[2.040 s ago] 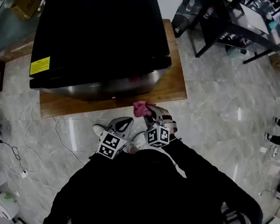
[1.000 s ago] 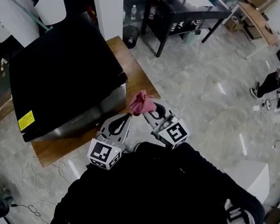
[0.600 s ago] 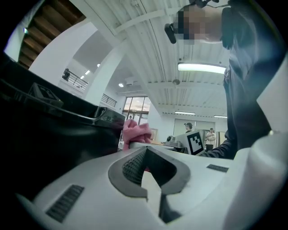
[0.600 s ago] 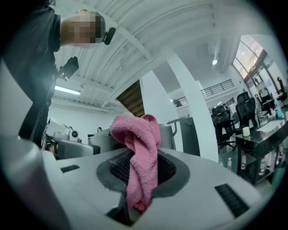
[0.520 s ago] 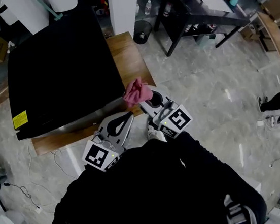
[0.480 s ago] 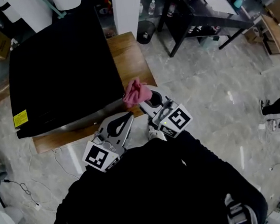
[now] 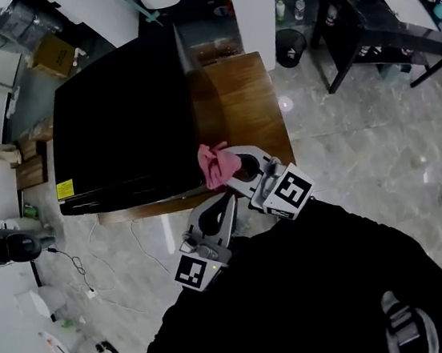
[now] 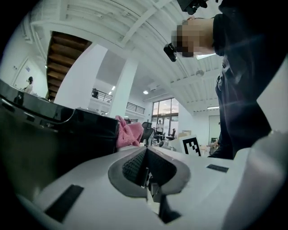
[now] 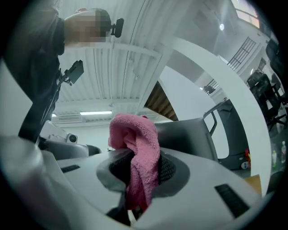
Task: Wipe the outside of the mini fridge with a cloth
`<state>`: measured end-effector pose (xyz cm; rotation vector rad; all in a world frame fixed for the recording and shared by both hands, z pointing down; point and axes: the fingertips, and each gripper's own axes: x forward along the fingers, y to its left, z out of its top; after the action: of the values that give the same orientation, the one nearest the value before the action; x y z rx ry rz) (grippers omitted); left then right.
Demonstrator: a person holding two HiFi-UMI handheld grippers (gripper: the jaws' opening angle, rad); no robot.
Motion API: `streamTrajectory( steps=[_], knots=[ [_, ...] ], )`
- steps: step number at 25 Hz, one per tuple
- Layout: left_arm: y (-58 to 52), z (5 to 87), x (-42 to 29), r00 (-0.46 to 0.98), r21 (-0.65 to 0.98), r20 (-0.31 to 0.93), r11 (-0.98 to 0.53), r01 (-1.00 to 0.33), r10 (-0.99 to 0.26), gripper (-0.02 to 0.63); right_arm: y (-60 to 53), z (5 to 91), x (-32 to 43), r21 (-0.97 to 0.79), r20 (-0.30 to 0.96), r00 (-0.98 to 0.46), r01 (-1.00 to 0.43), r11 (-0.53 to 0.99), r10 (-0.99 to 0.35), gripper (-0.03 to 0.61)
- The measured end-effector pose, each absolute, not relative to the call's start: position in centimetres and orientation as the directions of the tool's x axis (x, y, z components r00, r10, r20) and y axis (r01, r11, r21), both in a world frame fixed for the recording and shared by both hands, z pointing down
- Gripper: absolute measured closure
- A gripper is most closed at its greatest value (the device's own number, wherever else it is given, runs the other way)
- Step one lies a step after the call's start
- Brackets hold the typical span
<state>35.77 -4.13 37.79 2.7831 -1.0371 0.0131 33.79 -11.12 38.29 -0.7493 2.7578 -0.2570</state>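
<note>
Pink cloth (image 7: 218, 164) now nearer fridge (image 7: 118, 129) corner

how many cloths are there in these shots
1. A pink cloth, clamped in the right hand-held gripper, close to the fridge's near corner. The left hand-held gripper is shut on nothing. Another could lie hidden behind the fridge.

Finishes we saw around the fridge
We noted a fuzzy pink terry cloth (image 9: 135, 134), a smooth black mini fridge (image 7: 119, 137) with a dull sheen, a varnished wood bench (image 7: 240, 104), a glossy stone-look floor (image 7: 364, 161), and matt grey plastic on the right gripper (image 9: 138, 173), its jaws faced in dark ribbed rubber.
</note>
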Motion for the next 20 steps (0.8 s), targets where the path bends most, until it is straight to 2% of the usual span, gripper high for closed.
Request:
streamTrajectory(
  steps=[7, 14, 20],
  knots=[
    [-4.7, 38.1, 36.4, 0.683, 0.127, 0.077, -0.672, -0.729, -0.726, 0.607, -11.5, 39.0, 33.8, -0.347, -0.27, -0.83, -0.39, 0.853, -0.489, 0.491],
    [-5.1, 38.0, 36.4, 0.643, 0.127, 0.075, -0.632, -0.765, -0.763, 0.607, -12.6, 39.6, 33.9, -0.413, -0.262, -0.836, -0.353, 0.839, -0.481, 0.495],
    [-5.7, 37.9, 36.9, 0.623, 0.124, 0.08, -0.612, -0.781, -0.778, 0.607, -14.5, 40.0, 33.8, -0.371, -0.223, -0.852, -0.376, 0.849, -0.474, 0.495]
  ],
)
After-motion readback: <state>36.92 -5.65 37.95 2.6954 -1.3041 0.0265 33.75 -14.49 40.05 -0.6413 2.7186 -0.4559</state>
